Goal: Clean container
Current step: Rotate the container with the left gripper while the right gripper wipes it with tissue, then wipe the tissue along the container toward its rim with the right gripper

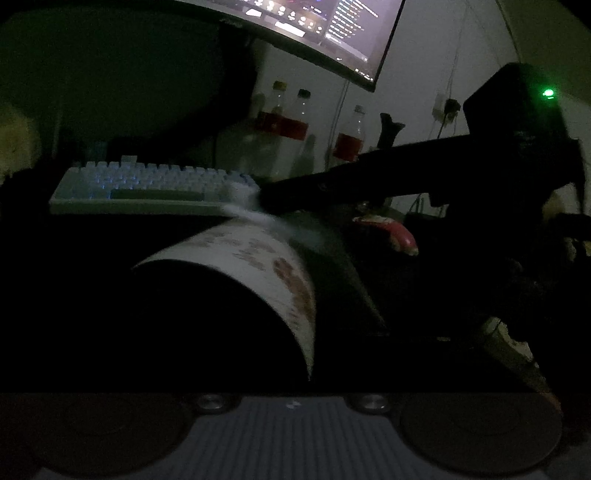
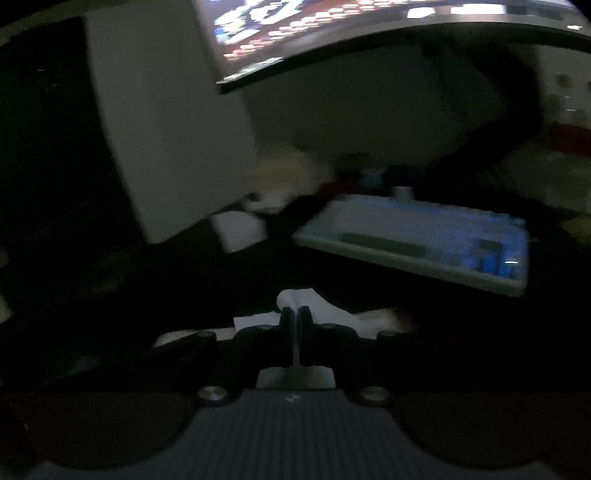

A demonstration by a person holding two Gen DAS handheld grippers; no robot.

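In the left wrist view the container (image 1: 243,266), a white cup with brown blotches, lies tilted close in front of the camera, its dark mouth facing me. The left gripper's fingers are lost in the dark around it, so I cannot tell their stand. My right gripper (image 1: 264,195) reaches in from the right, holding a white tissue (image 1: 245,206) against the container's far end. In the right wrist view that gripper (image 2: 294,312) is shut on the tissue (image 2: 299,295), which bulges out past the black fingertips (image 2: 285,317).
A backlit white keyboard (image 1: 147,184) (image 2: 424,240) lies on the dark desk behind the container. Above it hangs a lit monitor (image 1: 314,26). Several bottles (image 1: 291,122) stand at the back. A red and white object (image 1: 391,232) lies to the right, and a small white box (image 2: 240,230) to the keyboard's left.
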